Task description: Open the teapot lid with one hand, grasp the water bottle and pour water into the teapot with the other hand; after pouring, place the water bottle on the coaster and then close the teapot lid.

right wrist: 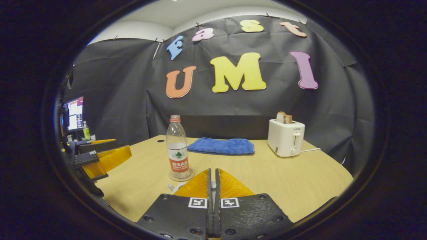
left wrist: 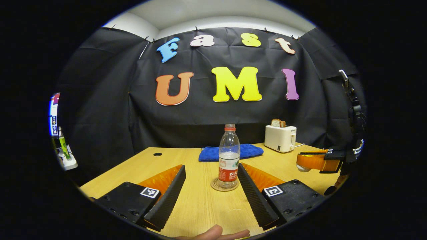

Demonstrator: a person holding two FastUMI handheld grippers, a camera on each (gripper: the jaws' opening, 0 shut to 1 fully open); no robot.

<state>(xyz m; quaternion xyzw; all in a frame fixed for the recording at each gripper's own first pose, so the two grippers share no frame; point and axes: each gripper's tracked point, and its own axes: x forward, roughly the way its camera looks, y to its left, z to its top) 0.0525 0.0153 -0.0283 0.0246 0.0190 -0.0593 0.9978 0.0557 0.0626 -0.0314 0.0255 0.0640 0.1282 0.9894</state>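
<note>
**Desk:** Where is the water bottle (left wrist: pixel 229 156) sitting relative to the left gripper (left wrist: pixel 210 190)?

**Photographer:** Dead ahead. It is standing upright on the coaster (left wrist: pixel 224 185), long axis vertical, framed just beyond the wide-spread fingers, which are gripping nothing.

**Desk:** And the right gripper (right wrist: pixel 212 186)?

**Photographer:** In the right gripper view its fingers are pressing nearly together. A small white shape is peeking out beside them, possibly the teapot; whether they are pinching a lid knob, I cannot tell. From there the bottle is lying ahead and to the left.

**Desk:** Which hand is nearer?

**Photographer:** The left looks squarely lined up, so, judging from that, it is likelier to be taking the bottle. The blue cloth (right wrist: pixel 221 146) and toaster (right wrist: pixel 285 137) are sitting well behind.
</note>
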